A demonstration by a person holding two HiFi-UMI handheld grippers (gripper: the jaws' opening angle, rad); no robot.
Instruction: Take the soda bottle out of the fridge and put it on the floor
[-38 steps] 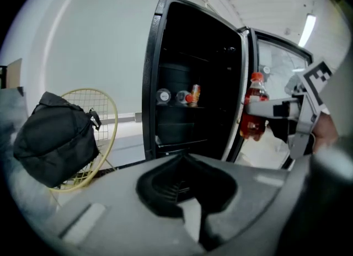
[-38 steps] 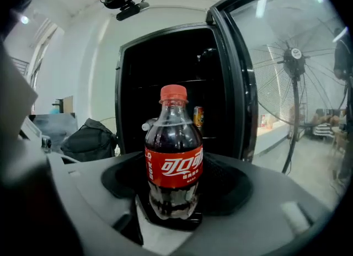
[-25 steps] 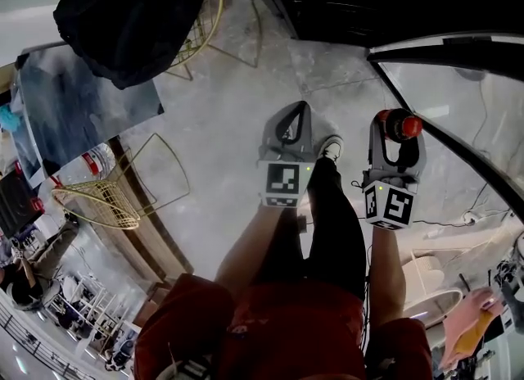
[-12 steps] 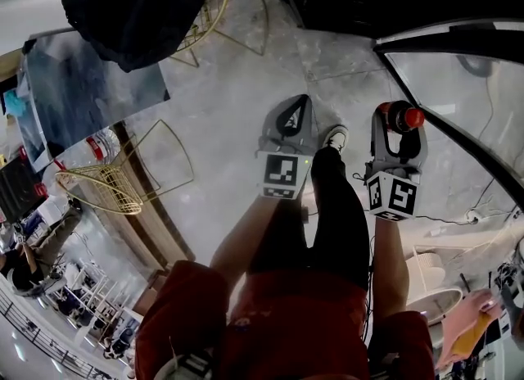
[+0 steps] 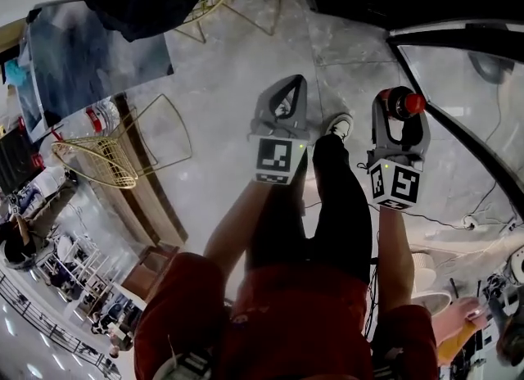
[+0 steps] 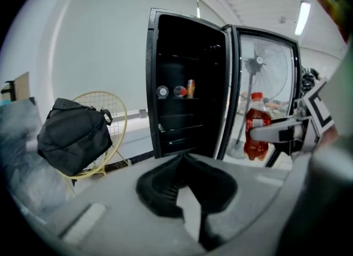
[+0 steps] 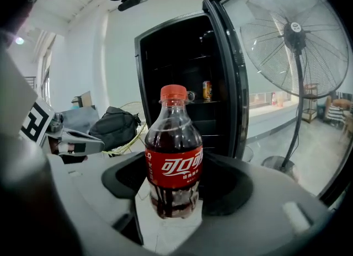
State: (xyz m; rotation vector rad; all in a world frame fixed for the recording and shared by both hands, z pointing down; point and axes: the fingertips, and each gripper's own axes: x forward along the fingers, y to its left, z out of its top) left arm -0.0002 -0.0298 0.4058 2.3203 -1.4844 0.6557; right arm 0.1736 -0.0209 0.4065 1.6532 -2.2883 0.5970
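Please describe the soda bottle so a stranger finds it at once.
Find the open black fridge. In front of it, the right gripper holds the soda bottle upright. Unlike the can on the fridge shelf, it has a red cap and dark drink.

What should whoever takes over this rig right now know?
Left hand-held gripper: shut, empty.
Right hand-held gripper: shut on the soda bottle, which is upright and off the floor.
Fridge: open, ahead.
Done: bottle out of the fridge.
Left: lower the bottle, stand it on the floor, release.
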